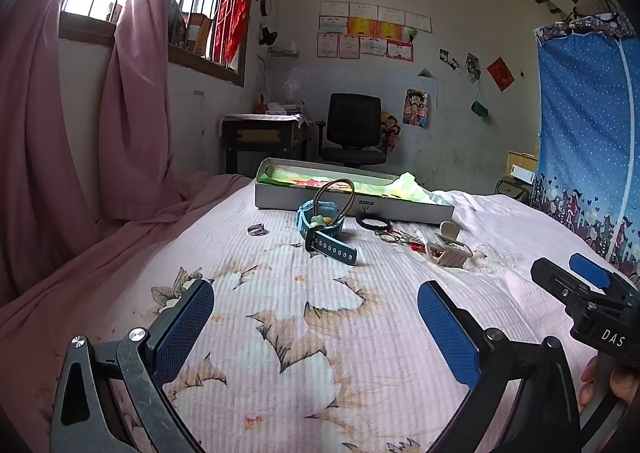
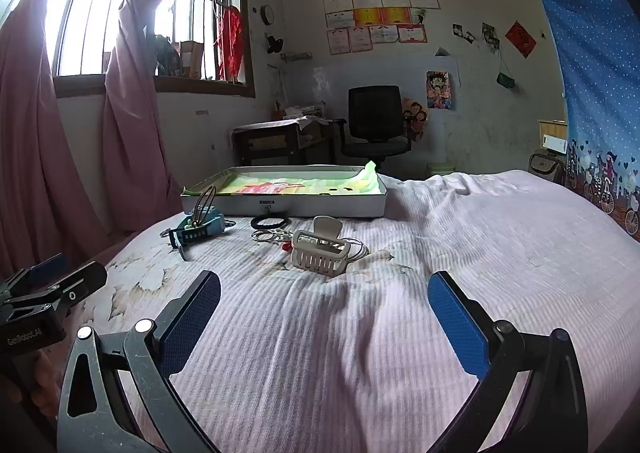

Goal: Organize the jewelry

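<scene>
Jewelry lies on a bed in front of a shallow grey box (image 1: 320,208) (image 2: 320,209) lined with green cloth. A teal watch (image 1: 326,231) (image 2: 196,229) with a brown hoop bracelet (image 1: 336,193) (image 2: 206,199) lies left. A silver ring (image 1: 257,229), a black hair tie (image 1: 374,222) (image 2: 270,221), thin chains with red beads (image 1: 404,239) (image 2: 276,237) and a beige claw clip (image 1: 448,247) (image 2: 320,249) lie nearby. My left gripper (image 1: 316,317) is open and empty, well short of the watch. My right gripper (image 2: 324,317) is open and empty, short of the clip; it also shows in the left wrist view (image 1: 576,281).
The bed has a pale floral quilt (image 1: 300,333) (image 2: 440,253). Pink curtains (image 1: 60,133) hang at the left and drape onto the bed edge. A blue patterned curtain (image 1: 588,133) hangs at the right. A desk (image 1: 264,137) and black office chair (image 1: 352,129) stand beyond the bed.
</scene>
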Demonstrator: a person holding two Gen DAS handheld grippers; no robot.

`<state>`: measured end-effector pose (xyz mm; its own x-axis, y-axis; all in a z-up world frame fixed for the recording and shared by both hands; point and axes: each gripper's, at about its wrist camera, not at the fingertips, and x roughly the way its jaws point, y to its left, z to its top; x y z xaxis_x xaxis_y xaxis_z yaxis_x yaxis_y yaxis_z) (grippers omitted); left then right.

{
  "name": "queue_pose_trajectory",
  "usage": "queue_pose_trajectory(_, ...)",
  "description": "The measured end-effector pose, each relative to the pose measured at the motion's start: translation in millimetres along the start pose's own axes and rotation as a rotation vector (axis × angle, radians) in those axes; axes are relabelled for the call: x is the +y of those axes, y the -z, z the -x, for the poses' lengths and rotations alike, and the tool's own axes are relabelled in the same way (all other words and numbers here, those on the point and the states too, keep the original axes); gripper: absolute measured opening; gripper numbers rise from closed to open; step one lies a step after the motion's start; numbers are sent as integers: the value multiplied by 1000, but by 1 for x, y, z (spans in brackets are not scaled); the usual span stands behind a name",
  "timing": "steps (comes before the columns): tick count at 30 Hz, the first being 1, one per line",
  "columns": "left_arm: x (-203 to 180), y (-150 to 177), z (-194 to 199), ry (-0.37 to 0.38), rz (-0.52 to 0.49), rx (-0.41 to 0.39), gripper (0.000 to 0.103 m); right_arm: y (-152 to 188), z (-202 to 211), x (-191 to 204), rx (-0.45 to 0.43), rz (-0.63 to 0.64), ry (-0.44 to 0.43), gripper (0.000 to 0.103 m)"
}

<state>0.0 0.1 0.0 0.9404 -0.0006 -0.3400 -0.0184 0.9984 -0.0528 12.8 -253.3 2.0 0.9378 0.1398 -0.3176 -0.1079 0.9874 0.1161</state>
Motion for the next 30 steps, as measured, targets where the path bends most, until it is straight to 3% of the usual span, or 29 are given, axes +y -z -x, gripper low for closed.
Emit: queue_pose_trajectory(30, -1, 1, 1, -1, -9, -2, 103, 0, 0, -2, 0, -6, -4, 102)
